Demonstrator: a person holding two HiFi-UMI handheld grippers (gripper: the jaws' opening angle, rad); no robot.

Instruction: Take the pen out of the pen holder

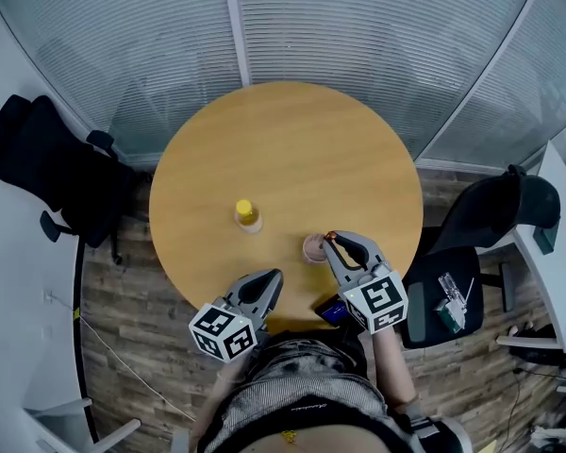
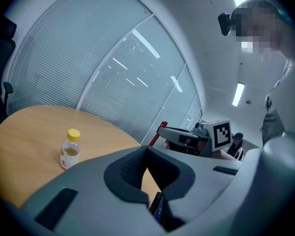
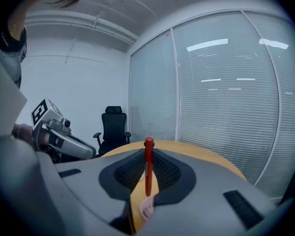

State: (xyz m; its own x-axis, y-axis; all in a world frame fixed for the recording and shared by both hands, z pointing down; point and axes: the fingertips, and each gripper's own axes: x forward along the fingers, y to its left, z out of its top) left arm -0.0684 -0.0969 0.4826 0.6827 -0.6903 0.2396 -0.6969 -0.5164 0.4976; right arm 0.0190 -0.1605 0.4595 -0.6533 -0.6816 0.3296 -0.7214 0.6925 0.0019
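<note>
Currently gripped: a red pen (image 3: 148, 166) is held upright between the jaws of the right gripper (image 1: 338, 243), which are closed on its barrel.
Pen's place: its lower end is seen just above the mouth of the pen holder (image 1: 314, 248); whether it is quite clear of the rim cannot be told.
Pen holder: a small pink cup is set near the near edge of the tabletop (image 1: 283, 149), towards the right.
Left gripper (image 1: 274, 277): it is held over the near edge, jaws brought together, with nothing between them.
Bottle (image 1: 247, 215): yellow-capped, it is stood upright near the tabletop's middle, well apart from both grippers.
Black chair (image 1: 57, 173): it is placed off the left edge.
</note>
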